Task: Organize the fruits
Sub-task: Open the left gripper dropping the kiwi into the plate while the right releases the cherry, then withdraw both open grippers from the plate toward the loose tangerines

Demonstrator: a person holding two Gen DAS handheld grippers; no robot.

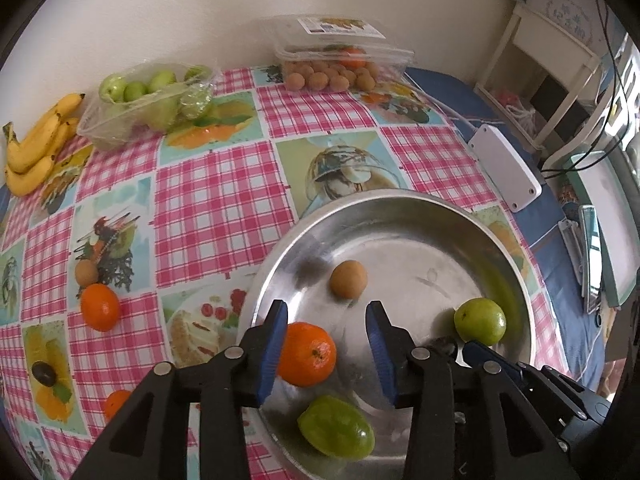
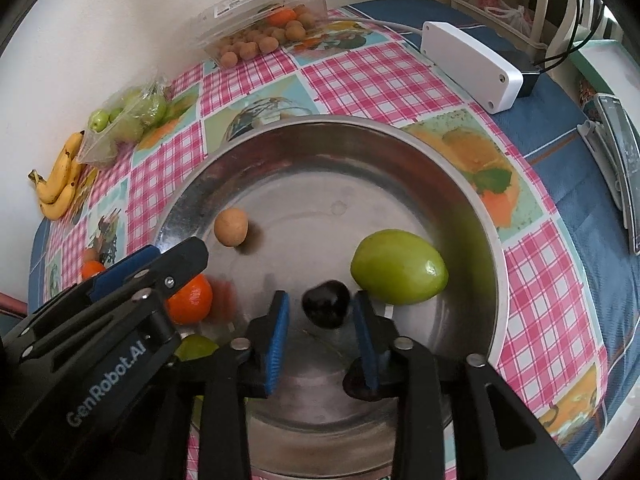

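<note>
In the left wrist view the left gripper (image 1: 328,316), angled down at lower centre, stands released over the steel bowl (image 1: 404,208) beside an orange mandarin (image 1: 307,354), while in the right wrist view, lower left, "GenRobot.AI" marks that tool and the right gripper (image 2: 321,308) brackets, unclenched, a dark plum (image 2: 326,304).

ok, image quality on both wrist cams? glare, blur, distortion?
Left wrist: strong fisheye bend with dark corners, soft daylight, sheen on the steel bowl, far clear box slightly soft. Right wrist: same bend, dark fruit between the right claw's pads looks smeared, orange blurred at its edge.
</note>
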